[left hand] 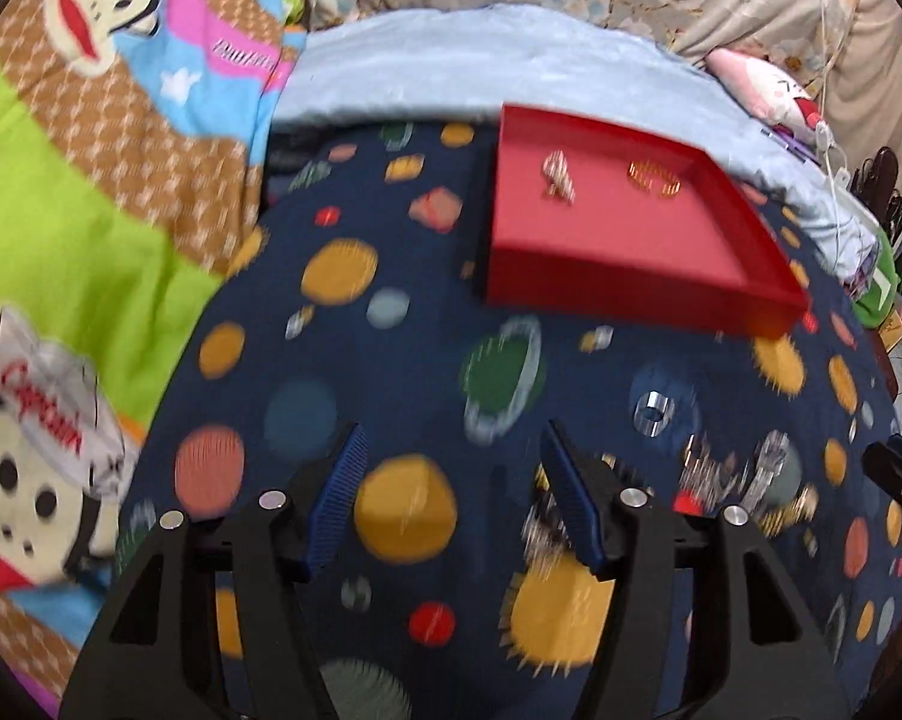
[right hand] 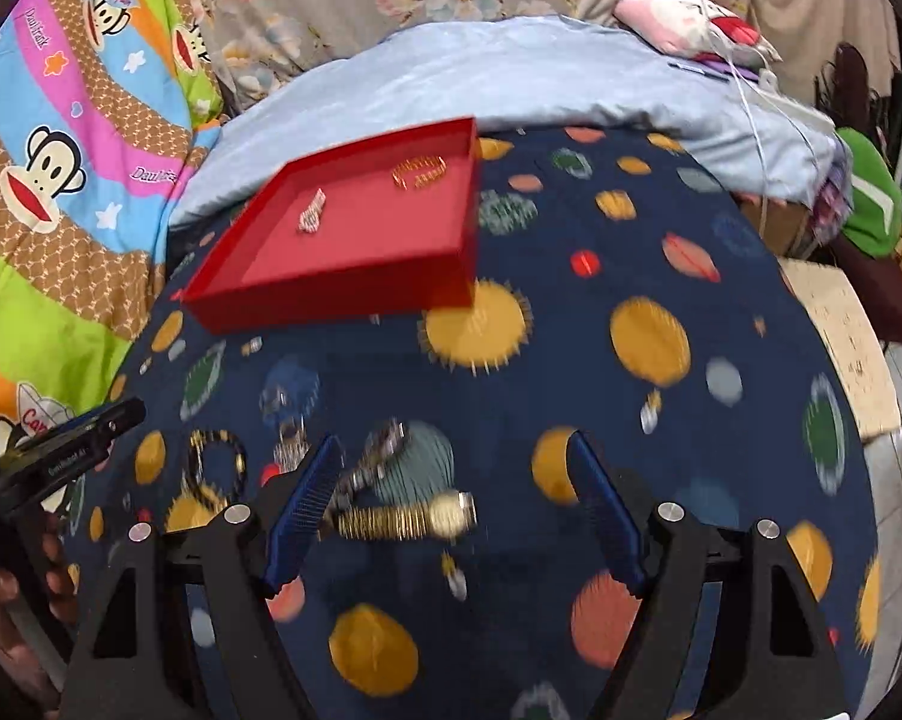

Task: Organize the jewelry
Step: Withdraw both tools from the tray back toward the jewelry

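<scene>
Both tongs are seen spread wide with nothing held.

Left wrist view: the left gripper [left hand: 451,474] hangs over the navy planet-print cloth [left hand: 391,360], blue pads apart, nothing between them. The red tray [left hand: 631,288] sits ahead and slightly right on the cloth. Two pieces are already inside it: a silver piece [left hand: 559,177] and a gold bracelet [left hand: 654,178], apart from each other near the far wall. A silver ring [left hand: 654,408] lies loose on the cloth right of the gripper, and a blurred heap of unsorted jewelry [left hand: 733,474] is seen just beyond the right finger. Blur hides its exact makeup. The tip of the right gripper [left hand: 898,468] shows at the frame's right edge.

Right wrist view: the right gripper [right hand: 454,474] is wide, hovering low over the loose pile. A gold watch [right hand: 412,519] lies between the fingers, near the left pad; contact cannot be told. A silvery watch or bracelet [right hand: 379,456] lies just above it, and a dark beaded bracelet [right hand: 217,462] lies left of the fingers. The red tray [right hand: 355,276] is ahead-left, well apart from the pile, holding the same silver piece [right hand: 313,213] and gold bracelet [right hand: 418,173].

Progress judged: early, with two items traid and at least four left on the cloth. The gold watch looks the likely next pick.
</scene>
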A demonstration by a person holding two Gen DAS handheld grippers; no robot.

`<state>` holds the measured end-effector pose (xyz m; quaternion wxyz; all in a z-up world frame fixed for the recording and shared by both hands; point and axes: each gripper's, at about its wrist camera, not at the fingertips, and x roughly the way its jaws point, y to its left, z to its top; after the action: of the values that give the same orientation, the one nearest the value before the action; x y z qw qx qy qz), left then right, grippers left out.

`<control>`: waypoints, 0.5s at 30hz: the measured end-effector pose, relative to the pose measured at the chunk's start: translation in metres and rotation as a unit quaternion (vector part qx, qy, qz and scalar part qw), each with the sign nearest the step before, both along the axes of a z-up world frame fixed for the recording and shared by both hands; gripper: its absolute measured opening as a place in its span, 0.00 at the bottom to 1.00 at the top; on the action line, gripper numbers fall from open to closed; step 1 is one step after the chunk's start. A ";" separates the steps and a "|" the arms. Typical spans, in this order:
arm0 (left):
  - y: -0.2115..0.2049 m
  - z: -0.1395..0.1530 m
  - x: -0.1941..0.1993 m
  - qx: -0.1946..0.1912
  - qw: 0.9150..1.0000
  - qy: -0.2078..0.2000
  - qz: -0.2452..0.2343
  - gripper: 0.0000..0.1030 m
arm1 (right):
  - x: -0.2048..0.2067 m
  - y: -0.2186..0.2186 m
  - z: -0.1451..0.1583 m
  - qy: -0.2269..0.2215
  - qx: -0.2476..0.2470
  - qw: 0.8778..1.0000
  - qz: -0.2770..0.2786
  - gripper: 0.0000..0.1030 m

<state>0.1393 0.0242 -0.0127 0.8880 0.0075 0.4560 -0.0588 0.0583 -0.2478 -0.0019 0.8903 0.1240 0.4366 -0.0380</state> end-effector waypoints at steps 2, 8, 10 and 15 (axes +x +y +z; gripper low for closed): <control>0.001 -0.010 -0.010 0.005 1.000 0.010 0.001 0.56 | -0.010 0.002 -0.006 0.004 0.005 1.000 -0.003 0.74; -0.001 -0.029 -0.024 -0.022 0.999 0.042 0.017 0.56 | -0.024 0.014 -0.021 0.016 0.011 1.000 0.001 0.74; -0.006 -0.031 -0.025 -0.025 0.999 0.041 0.019 0.56 | -0.026 0.016 -0.022 0.017 0.012 1.000 0.003 0.74; -0.021 -0.034 -0.021 -0.021 0.999 0.041 0.012 0.55 | -0.030 0.020 -0.026 0.019 0.013 1.000 0.005 0.74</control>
<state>0.1185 0.0031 -0.0469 0.8693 -0.0193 0.4905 -0.0579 0.0283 -0.2280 -0.0276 0.8802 0.1327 0.4548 -0.0304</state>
